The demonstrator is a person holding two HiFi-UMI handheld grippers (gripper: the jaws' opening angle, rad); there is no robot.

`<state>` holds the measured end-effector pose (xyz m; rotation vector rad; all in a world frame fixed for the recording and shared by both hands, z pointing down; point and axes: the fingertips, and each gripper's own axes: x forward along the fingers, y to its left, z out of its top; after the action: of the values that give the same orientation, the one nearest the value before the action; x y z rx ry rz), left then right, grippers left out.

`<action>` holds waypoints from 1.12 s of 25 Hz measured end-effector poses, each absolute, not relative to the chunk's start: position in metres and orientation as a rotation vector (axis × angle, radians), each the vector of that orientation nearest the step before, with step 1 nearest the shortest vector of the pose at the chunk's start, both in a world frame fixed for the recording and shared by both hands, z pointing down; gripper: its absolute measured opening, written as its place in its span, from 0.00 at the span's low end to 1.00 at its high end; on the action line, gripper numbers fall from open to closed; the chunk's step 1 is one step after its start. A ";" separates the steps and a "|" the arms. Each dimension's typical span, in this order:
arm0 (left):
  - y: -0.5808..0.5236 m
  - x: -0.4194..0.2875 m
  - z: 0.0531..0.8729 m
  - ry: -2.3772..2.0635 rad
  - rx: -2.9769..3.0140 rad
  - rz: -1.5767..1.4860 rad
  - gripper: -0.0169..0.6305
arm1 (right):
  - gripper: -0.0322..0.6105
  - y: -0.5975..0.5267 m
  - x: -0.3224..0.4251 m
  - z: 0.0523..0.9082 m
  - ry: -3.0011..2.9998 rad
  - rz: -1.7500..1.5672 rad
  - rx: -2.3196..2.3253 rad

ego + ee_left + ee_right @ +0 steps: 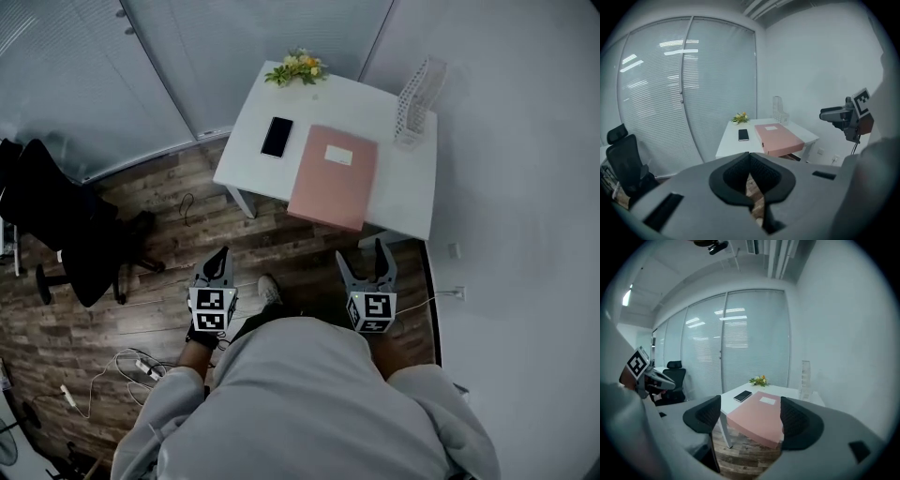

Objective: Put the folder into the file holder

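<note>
Approach step, I judged: I held the left tongs (222, 253) pressed together and the right tongs (362, 251) spread, empty, short of the desk (412, 192), the folder (334, 175) flat just ahead, the file holder (415, 99) beyond it to the right; next move called for reaching the folder's overhanging near edge.

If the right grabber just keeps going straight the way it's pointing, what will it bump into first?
Most likely the pink folder. It shows right between the open jaws of the right gripper, and its near end sticks out past the table edge. There is still bare floor to cross first, and depth is hard to judge.
</note>
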<state>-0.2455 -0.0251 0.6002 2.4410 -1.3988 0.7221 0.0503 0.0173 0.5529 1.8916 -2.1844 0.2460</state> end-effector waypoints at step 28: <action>-0.101 -0.256 0.606 -1.322 2.458 0.983 0.04 | 0.68 -0.078 0.065 0.777 -1.628 2.649 2.479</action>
<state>-0.2562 -0.1010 0.6065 2.4580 -1.3218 0.9831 0.0655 -0.0782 0.7774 2.4787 -1.6276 2.6491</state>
